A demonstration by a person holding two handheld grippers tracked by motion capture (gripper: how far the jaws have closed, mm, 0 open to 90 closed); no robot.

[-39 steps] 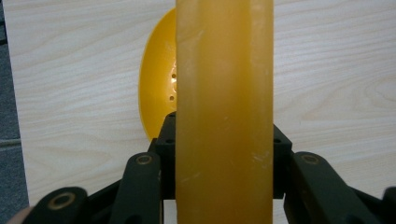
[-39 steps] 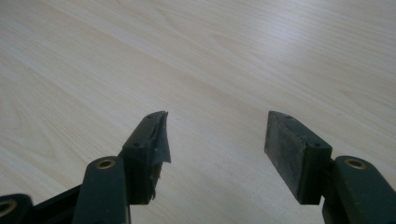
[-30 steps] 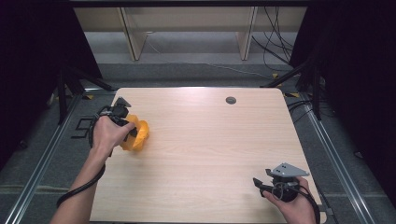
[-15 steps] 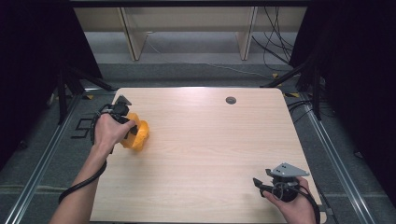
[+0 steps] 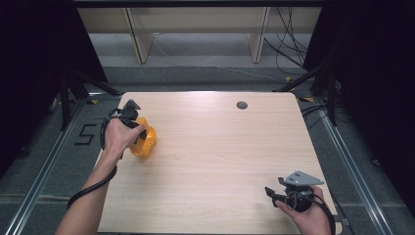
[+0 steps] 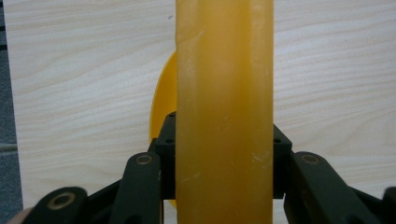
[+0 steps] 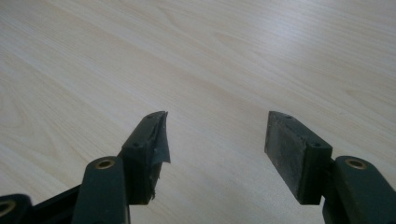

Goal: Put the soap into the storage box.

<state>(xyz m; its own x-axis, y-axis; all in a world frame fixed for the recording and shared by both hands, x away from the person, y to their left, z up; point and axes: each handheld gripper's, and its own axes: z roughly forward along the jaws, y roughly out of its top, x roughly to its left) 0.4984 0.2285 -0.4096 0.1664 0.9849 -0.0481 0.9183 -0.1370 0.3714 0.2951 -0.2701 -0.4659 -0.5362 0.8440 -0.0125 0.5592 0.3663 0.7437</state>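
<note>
Since a second ago almost nothing has shifted: my left hand has nudged the orange piece only slightly, and it sits at the same spot near the left edge of the worktop point(image 5: 210, 147), while my right hand has stayed parked at the near right corner.

My left gripper point(image 5: 139, 132) is closed on the orange plastic piece point(image 5: 146, 142). In the left gripper view its thick translucent rim point(image 6: 224, 112) runs straight up between my jaws, the black pads pressed against both sides of it, and a rounder orange part shows behind it against the wood. I judge it to be a bowl or cup held by its wall, though I cannot tell its full shape. Whether it is lifted clear of the wood or just resting on it I cannot tell either.

My right gripper point(image 5: 281, 192) stands open and holds nothing; in the right gripper view the two pads are well apart over bare wood, and one pad carries a torn bit of dark tape point(image 7: 161, 140).

So the grasp looks done. What is left, as I judge it, is the carrying and setting down of the piece, and no target for that is apparent on the wood. A small dark disc point(image 5: 242, 105) sits near the far edge, well apart from the piece.
</note>
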